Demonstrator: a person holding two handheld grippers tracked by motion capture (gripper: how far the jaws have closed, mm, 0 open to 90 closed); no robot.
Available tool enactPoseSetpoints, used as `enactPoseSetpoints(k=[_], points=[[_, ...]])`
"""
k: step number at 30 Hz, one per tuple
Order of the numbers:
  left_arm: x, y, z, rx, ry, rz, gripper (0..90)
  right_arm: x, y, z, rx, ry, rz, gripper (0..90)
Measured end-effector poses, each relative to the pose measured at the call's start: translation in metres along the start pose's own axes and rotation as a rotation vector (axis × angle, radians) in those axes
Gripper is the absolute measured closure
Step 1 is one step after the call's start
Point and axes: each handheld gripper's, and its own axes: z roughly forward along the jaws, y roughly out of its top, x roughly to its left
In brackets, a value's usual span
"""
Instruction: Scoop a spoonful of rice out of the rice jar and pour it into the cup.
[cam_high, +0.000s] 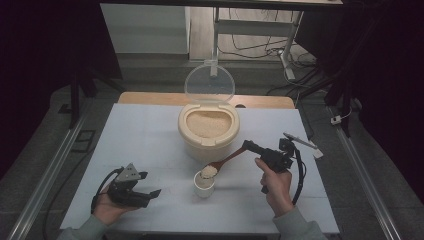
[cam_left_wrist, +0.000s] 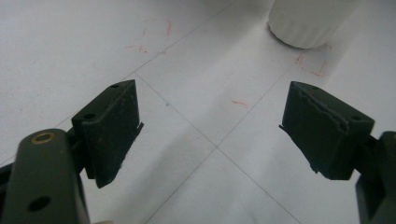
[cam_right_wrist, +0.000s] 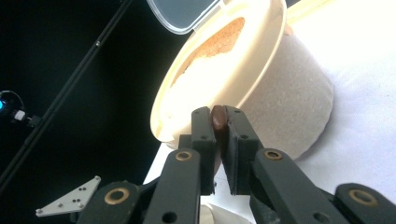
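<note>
My right gripper (cam_high: 246, 146) is shut on the handle of a wooden spoon (cam_high: 226, 160); the handle end (cam_right_wrist: 217, 117) shows brown between the pads. The spoon's bowl, heaped with pale grain (cam_high: 208, 171), hangs tilted just over a small white cup (cam_high: 204, 186). Behind them stands a cream container (cam_high: 208, 131) full of grain, its clear lid (cam_high: 209, 83) hinged up; the container (cam_right_wrist: 280, 98) looms close in the right gripper view. My left gripper (cam_high: 151, 193) rests open at the front left of the table, jaws wide apart with nothing between them (cam_left_wrist: 212, 119). The cup's base (cam_left_wrist: 310, 23) lies beyond them.
The white table top (cam_high: 145, 135) carries thin pencil lines and faint red marks (cam_left_wrist: 156, 35). A small marker-like item (cam_high: 302, 143) lies near the right edge. Desk legs and cables (cam_high: 260, 47) fill the floor behind the table.
</note>
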Motion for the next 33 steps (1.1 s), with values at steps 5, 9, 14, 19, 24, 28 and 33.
enactPoseSetpoints(k=[5, 9, 14, 19, 24, 28, 33], points=[[0.000, 0.000, 0.000, 0.002, 0.000, 0.001, 19.1, 0.002, 0.000, 0.002, 0.011, -0.014, -0.036, 83.4], [0.000, 0.000, 0.000, 0.002, 0.000, 0.002, 19.1, 0.007, 0.000, 0.003, 0.014, -0.027, -0.078, 83.4], [0.000, 0.000, 0.000, 0.002, 0.000, 0.002, 19.1, 0.014, 0.000, 0.004, 0.011, -0.034, -0.126, 83.4], [0.000, 0.000, 0.000, 0.005, 0.000, 0.005, 19.1, 0.018, 0.000, 0.004, 0.010, -0.044, -0.175, 83.4], [0.000, 0.000, 0.000, 0.006, 0.000, 0.006, 19.1, 0.023, 0.000, 0.002, 0.001, -0.040, -0.218, 83.4], [0.000, 0.000, 0.001, 0.007, 0.000, 0.008, 19.1, 0.029, 0.000, 0.000, -0.012, -0.031, -0.277, 83.4], [0.000, 0.000, 0.001, 0.007, 0.000, 0.007, 19.1, 0.037, -0.001, -0.003, -0.021, -0.031, -0.341, 83.4]])
